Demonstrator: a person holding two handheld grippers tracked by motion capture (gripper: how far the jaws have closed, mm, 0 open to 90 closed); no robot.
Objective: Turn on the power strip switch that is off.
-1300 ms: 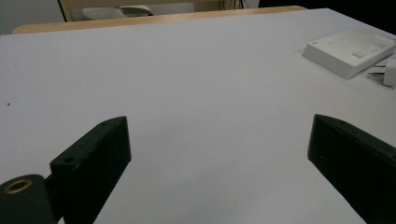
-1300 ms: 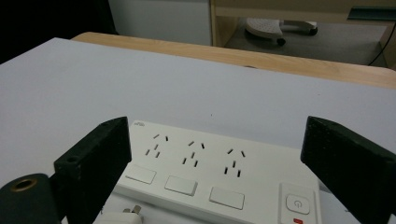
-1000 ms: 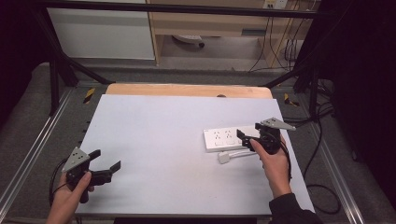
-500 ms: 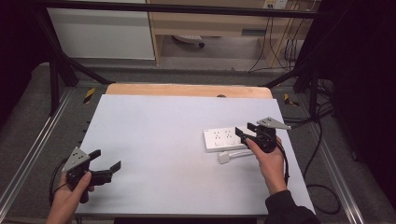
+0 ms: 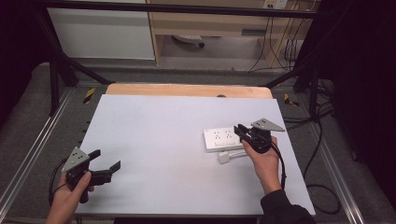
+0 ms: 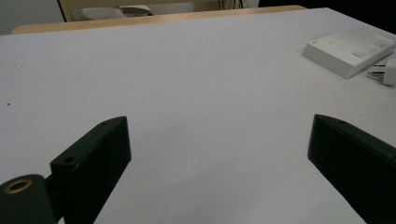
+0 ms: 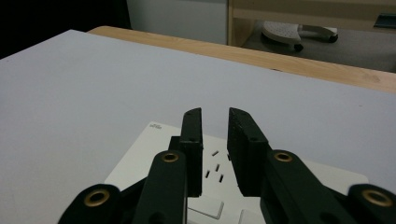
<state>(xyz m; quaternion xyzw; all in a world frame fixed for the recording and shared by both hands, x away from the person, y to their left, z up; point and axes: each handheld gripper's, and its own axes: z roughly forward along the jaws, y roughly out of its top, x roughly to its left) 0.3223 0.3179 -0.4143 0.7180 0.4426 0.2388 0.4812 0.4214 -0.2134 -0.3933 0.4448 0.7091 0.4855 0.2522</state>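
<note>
The right gripper (image 5: 239,130) is hanging just over the right end of the white power strip (image 5: 222,139), which lies flat on the right half of the table (image 5: 154,121). Its jaws have just been closing and now there's only a narrow slot left between them, with nothing in it; in the right gripper view you can see the strip's socket holes (image 7: 215,171) right through the gap, below the tips. So no grip on anything yet. A small white plug (image 5: 225,157) lies just in front of the strip, close to the right hand (image 5: 262,161), with its cord running off toward that hand. The left gripper (image 5: 105,164) is way over at the near left corner, well apart from all that, held low over bare table with jaws spread wide and empty. From the left gripper view the strip (image 6: 350,49) and plug (image 6: 388,72) sit far off at the right edge.
</note>
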